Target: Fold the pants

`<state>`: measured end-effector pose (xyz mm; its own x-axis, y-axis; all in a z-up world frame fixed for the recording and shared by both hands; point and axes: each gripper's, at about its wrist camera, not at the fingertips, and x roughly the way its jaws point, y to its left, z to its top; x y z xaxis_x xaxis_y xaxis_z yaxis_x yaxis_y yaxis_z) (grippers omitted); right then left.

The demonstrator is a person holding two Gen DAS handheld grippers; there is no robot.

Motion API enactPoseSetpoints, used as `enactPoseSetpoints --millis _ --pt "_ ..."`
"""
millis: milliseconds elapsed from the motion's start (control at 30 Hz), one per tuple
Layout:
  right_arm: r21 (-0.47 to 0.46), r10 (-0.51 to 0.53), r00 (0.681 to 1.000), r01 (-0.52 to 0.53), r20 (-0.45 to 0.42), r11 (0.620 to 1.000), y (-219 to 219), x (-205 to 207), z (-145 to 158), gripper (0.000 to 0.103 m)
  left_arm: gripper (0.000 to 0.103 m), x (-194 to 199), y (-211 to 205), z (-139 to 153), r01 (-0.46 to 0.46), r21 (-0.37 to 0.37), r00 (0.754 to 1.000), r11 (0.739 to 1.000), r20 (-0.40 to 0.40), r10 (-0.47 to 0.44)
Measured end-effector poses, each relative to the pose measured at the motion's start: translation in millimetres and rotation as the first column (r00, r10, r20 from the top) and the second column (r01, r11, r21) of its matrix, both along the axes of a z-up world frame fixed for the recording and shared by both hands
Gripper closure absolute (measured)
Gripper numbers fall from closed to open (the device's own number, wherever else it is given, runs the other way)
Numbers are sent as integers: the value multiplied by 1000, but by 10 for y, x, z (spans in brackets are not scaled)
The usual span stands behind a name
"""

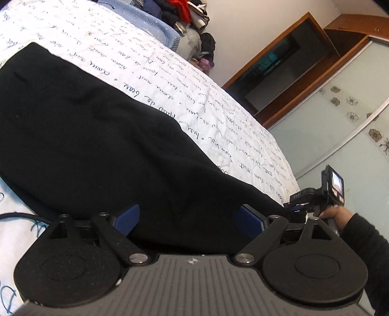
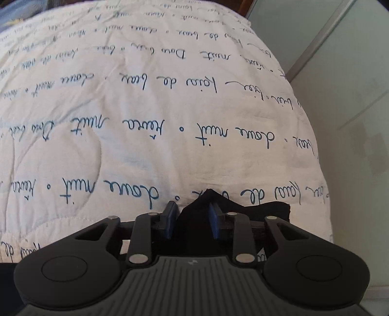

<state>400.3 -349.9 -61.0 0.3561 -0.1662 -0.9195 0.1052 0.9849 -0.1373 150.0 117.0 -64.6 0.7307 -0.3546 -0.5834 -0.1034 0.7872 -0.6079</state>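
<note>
The black pants (image 1: 92, 131) lie spread on a white quilt with blue handwriting (image 1: 150, 68). My left gripper (image 1: 187, 218) is open, its blue pads wide apart on either side of the near edge of the fabric. In the right wrist view my right gripper (image 2: 193, 220) stands partly open with a bunched peak of the black pants (image 2: 206, 206) between its blue pads; the fabric touches the right pad. The right gripper (image 1: 304, 209) also shows in the left wrist view at the pants' right end, held by a hand.
A pile of clothes (image 1: 189, 21) and a blue blanket (image 1: 150, 21) sit at the far end of the bed. A wooden cabinet (image 1: 287, 60) and a glass sliding door (image 1: 345, 116) stand to the right. A black cable (image 1: 22, 215) lies at left.
</note>
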Motion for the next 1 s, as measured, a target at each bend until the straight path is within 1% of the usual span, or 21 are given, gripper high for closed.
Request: enactPoseSetpoints --millis 67,100,167,233,300,367,433,567,600,667,733,800,833,867,900,933,967,1000 --pt "62 -27 999 24 45 998 -87 -104 11 89 11 9 -22 4 1 4 1000 1000 -13 -1" --pt "101 -47 997 39 69 994 -145 -164 26 94 11 10 -39 9 4 8 1000 1000 -15 -4" --pt "217 -122 986 95 116 972 -324 -306 69 99 10 -10 -57 27 12 12 1000 1000 -8 -12" --pt "334 -197 964 129 179 934 -489 -501 165 101 8 -21 -75 35 17 19 1000 1000 -2 -17" --pt "431 -243 937 117 251 895 -609 -740 298 101 6 -24 -83 28 12 33 1000 999 -5 -11" --pt "495 -290 915 120 281 860 -726 -944 407 101 6 -32 -71 10 1 29 1000 1000 -20 -1" --pt "569 -327 885 89 332 818 -866 -1195 528 101 6 -31 -81 10 -1 14 1000 1000 -30 1" --pt "668 -400 828 42 393 743 -1135 -1743 756 101 6 20 -174 62 36 19 999 999 -20 -36" --pt "689 -426 814 43 396 724 -1216 -1891 770 101 6 37 -202 78 46 25 999 999 -16 -46" --pt "746 -478 786 33 391 665 -1412 -2193 758 101 6 73 -245 90 62 16 998 998 -12 -62" --pt "792 -539 757 47 370 609 -1609 -2478 648 101 6 120 -273 56 71 -30 997 997 -29 -72" --pt "825 -581 747 79 323 560 -1764 -2633 444 101 6 180 -357 1 85 -94 992 992 -80 -93" --pt "834 -594 748 102 295 542 -1815 -2674 312 101 6 225 -428 -22 110 -131 987 985 -104 -124" --pt "854 -602 755 112 259 508 -1856 -2679 190 101 6 268 -507 -35 132 -160 980 978 -126 -153" --pt "890 -609 767 116 202 441 -1890 -2669 54 101 6 309 -595 -33 151 -177 974 972 -141 -177" --pt "916 -612 779 132 141 379 -1886 -2652 -77 98 6 339 -679 -16 170 -176 970 970 -144 -196" --pt "933 -605 789 132 104 334 -1876 -2633 -160 98 6 377 -770 12 191 -151 968 970 -134 -212" --pt "949 -605 792 116 90 292 -1872 -2610 -235 97 6 411 -850 49 209 -100 968 973 -121 -220"
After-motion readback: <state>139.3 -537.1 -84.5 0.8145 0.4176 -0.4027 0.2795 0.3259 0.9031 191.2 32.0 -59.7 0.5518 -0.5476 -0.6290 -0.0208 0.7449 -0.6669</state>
